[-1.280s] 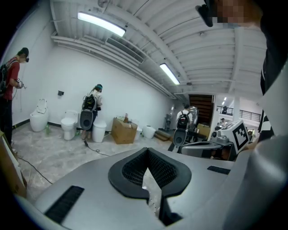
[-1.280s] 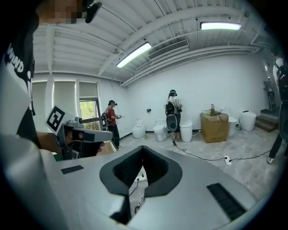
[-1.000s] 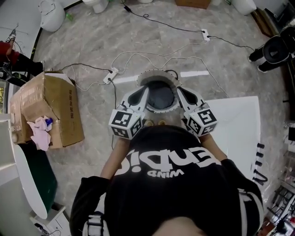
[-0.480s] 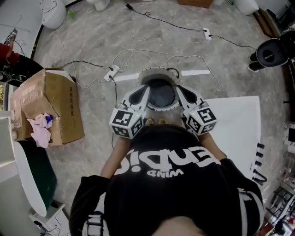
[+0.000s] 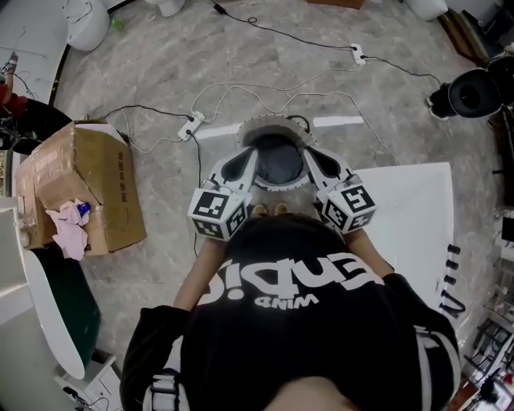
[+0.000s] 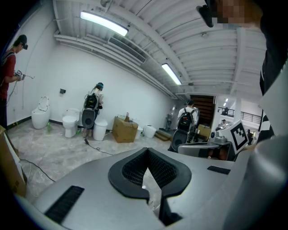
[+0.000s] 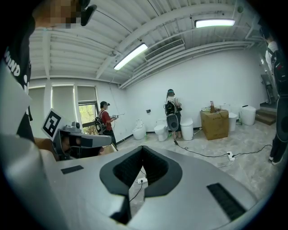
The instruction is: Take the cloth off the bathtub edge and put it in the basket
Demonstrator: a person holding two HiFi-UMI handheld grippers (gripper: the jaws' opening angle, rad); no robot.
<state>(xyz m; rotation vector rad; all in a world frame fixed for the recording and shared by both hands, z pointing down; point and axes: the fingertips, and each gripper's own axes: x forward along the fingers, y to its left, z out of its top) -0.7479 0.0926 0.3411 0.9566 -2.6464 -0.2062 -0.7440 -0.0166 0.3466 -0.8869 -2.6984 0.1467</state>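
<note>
A pink cloth (image 5: 67, 227) lies far left, at the mouth of an open cardboard box (image 5: 88, 183), beside the rim of the white bathtub (image 5: 40, 309). The round grey basket (image 5: 275, 123) stands on the floor just ahead of the person. Both grippers are held close to the chest, over the basket. My left gripper (image 5: 252, 154) (image 6: 146, 152) is shut with nothing in it. My right gripper (image 5: 308, 155) (image 7: 143, 150) is shut and empty too. Neither gripper is near the cloth.
Cables and power strips (image 5: 191, 128) run over the marble floor beyond the basket. A white sheet (image 5: 414, 217) lies on the floor at the right, with a black round device (image 5: 472, 92) beyond it. Toilets (image 5: 84, 20) stand at the far left. Other people (image 7: 172, 112) stand by the wall.
The head view has drifted slightly. Both grippers stay shut over the basket, and the cloth has not moved.
</note>
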